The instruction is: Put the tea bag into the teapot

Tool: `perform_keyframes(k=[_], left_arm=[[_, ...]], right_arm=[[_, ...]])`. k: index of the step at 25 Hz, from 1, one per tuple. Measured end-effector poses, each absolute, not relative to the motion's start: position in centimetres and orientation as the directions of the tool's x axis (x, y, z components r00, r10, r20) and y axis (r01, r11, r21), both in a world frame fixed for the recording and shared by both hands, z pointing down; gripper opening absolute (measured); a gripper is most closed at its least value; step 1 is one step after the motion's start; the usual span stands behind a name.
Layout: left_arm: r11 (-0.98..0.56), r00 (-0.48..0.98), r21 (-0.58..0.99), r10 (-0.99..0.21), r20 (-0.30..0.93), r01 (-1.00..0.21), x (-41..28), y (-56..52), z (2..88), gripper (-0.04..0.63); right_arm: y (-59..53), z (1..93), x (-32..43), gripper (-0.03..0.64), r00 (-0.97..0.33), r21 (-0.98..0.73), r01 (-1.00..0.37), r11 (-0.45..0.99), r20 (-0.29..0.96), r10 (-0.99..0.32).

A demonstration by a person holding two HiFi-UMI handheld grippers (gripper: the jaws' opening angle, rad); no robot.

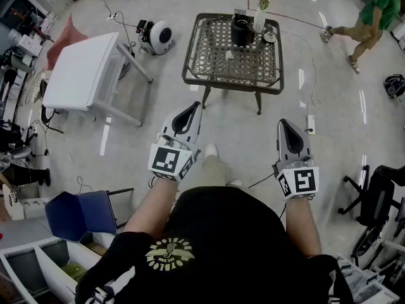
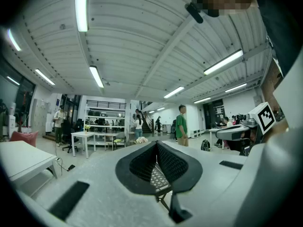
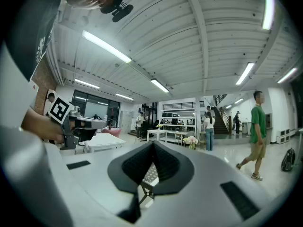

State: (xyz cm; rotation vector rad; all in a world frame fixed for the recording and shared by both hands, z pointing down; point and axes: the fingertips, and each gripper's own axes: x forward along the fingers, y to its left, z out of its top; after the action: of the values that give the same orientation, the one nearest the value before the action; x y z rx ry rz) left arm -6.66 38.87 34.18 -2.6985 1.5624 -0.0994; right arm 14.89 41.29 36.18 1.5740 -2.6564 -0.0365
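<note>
1. Left tool [image 1: 193, 109] and right tool [image 1: 284, 127]: jaws together, empty, well short of the worktop [image 1: 231, 85].
2. Tea bag [image 1: 229, 55], apparently the small white item, lies at 7 o'clock from the teapot [image 1: 242, 30].
3. Judged light, limp and easily torn; pinch its top edge.

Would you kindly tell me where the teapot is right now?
The teapot stands at the far end of the lattice table, top centre of the head view, just left of the flower vase.
</note>
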Motion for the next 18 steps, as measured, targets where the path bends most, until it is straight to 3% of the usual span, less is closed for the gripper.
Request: perform_keyframes(k=[18], left_arm=[[-0.568, 0.565, -0.017, -0.821, 0.078, -0.823, -8.6, 27.8, 36.5, 0.008]], right_arm=[[31.1, 37.7, 13.4, 0.005, -0.427, 0.003, -0.904, 0.428, 0.052, -0.903]])
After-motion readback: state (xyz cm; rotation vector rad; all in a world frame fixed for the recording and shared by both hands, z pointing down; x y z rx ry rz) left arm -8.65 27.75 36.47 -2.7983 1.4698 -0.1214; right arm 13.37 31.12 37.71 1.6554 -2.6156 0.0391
